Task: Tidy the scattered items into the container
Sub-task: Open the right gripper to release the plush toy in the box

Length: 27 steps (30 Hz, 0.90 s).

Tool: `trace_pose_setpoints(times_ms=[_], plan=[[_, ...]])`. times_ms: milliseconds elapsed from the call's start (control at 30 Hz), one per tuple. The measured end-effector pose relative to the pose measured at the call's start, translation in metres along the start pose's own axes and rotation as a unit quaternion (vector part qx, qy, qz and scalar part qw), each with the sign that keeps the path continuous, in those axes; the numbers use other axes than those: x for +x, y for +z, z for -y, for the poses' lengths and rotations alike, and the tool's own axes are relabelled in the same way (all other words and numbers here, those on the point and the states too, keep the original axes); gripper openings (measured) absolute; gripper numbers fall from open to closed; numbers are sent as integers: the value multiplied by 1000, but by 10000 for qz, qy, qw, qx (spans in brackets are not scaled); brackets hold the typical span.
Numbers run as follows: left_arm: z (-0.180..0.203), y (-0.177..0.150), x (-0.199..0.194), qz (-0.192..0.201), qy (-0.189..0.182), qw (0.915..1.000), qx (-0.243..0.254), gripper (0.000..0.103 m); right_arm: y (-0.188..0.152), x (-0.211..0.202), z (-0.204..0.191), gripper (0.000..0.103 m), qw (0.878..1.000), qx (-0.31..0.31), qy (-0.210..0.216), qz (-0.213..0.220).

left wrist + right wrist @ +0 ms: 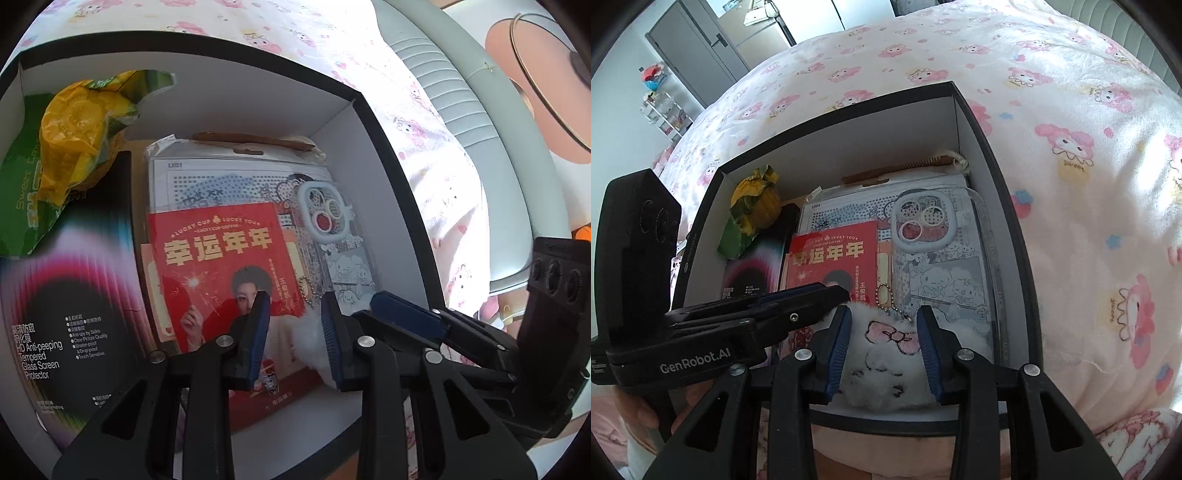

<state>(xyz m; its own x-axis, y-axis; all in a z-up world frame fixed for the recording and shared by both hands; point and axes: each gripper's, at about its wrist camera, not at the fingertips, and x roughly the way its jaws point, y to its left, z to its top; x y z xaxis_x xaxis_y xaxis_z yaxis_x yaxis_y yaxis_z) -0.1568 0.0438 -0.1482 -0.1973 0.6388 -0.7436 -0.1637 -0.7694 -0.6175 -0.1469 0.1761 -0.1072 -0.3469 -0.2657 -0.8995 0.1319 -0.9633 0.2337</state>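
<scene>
**Plush charm held low in the box**

Plush [314,332] in the left wrist view is a white fluffy bit between and behind the left hand-held gripper [295,325] fingers; those jaws stand apart, and whether they touch the plush I cannot tell. Below lies the box [373,122], black outside and white inside, on a bed [295,33]. In it are a red card [221,266], a clear phone case [332,236], a black screen-protector pack [66,314] and a green-yellow wrapper [70,147]. The right hand-held gripper [399,314] enters from the right.

In the right wrist view the right hand-held gripper [882,343] is clamped on the plush [882,362], both blue pads pressing its sides, over the near end of the box [997,177]. Its bead chain [886,295] lies on the red card [831,258] and phone case [945,266]. The left hand-held gripper [827,295] reaches in from the left, touching the plush.
</scene>
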Motion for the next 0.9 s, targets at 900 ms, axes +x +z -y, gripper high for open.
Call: trace_pose_setpoints(times_ms=[900], plan=[[28,-20,-53,534,331,9965,558,27,-9,-36,-4,33,9984,253,-49,501]])
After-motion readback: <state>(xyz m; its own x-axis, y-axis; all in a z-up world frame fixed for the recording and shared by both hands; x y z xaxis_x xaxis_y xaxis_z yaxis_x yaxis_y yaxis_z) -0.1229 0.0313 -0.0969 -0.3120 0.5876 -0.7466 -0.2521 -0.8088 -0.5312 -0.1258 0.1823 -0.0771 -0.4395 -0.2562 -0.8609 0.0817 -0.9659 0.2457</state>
